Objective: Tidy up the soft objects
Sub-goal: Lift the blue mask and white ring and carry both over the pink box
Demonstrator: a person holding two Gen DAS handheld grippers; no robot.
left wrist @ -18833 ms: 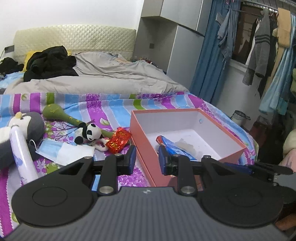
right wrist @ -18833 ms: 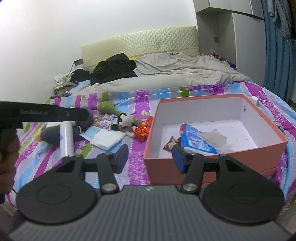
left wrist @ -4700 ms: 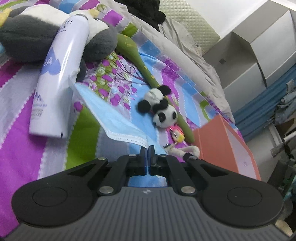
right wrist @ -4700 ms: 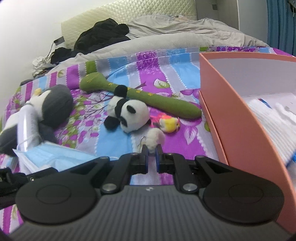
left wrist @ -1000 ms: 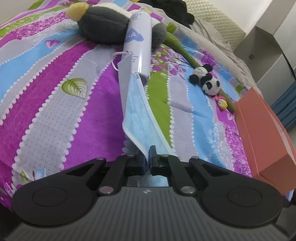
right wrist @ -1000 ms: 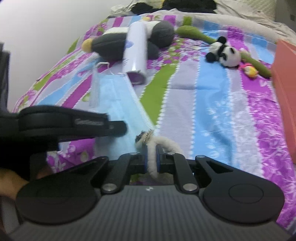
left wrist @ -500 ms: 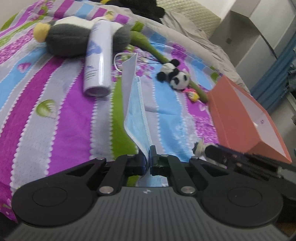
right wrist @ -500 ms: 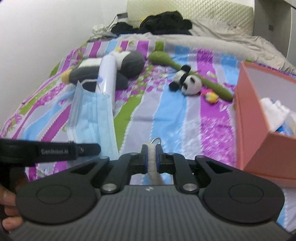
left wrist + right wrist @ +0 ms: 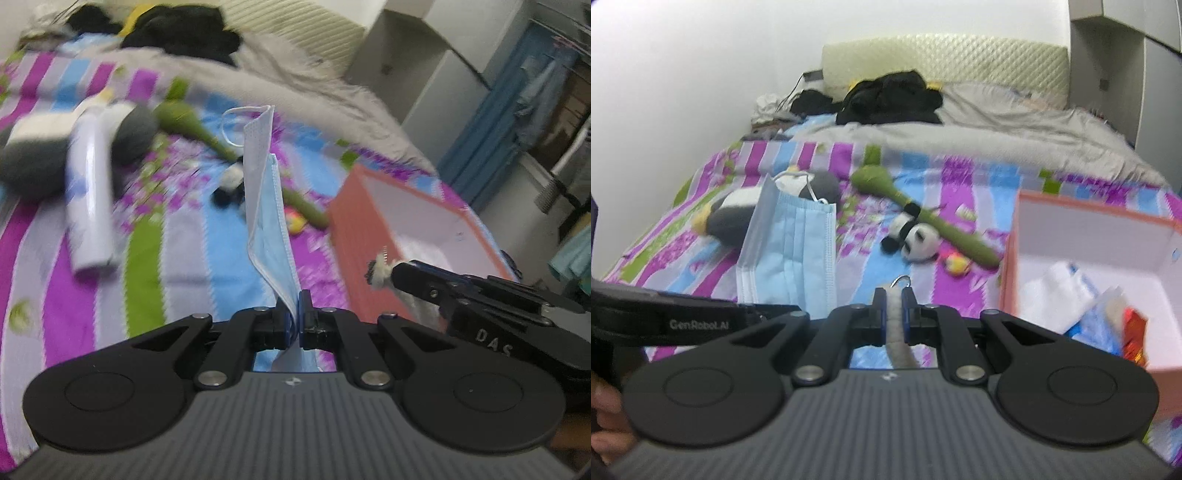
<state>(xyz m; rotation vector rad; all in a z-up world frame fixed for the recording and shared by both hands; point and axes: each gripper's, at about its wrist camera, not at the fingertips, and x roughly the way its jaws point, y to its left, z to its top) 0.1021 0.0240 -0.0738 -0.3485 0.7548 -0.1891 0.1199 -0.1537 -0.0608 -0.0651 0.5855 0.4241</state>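
In the left wrist view, the left gripper is seen with its jaws clamped on the lower edge of a blue face mask, which is held upright above the striped bedspread. A white spray bottle and a grey plush are seen lying at the left, an orange box at the right, and the right gripper beside it. In the right wrist view, the right gripper is shown with jaws pressed together on a white fuzzy keychain, its metal ring at the tips. The mask is seen hanging at the left, and a panda toy and a green plush stick are seen on the bed, beside the box.
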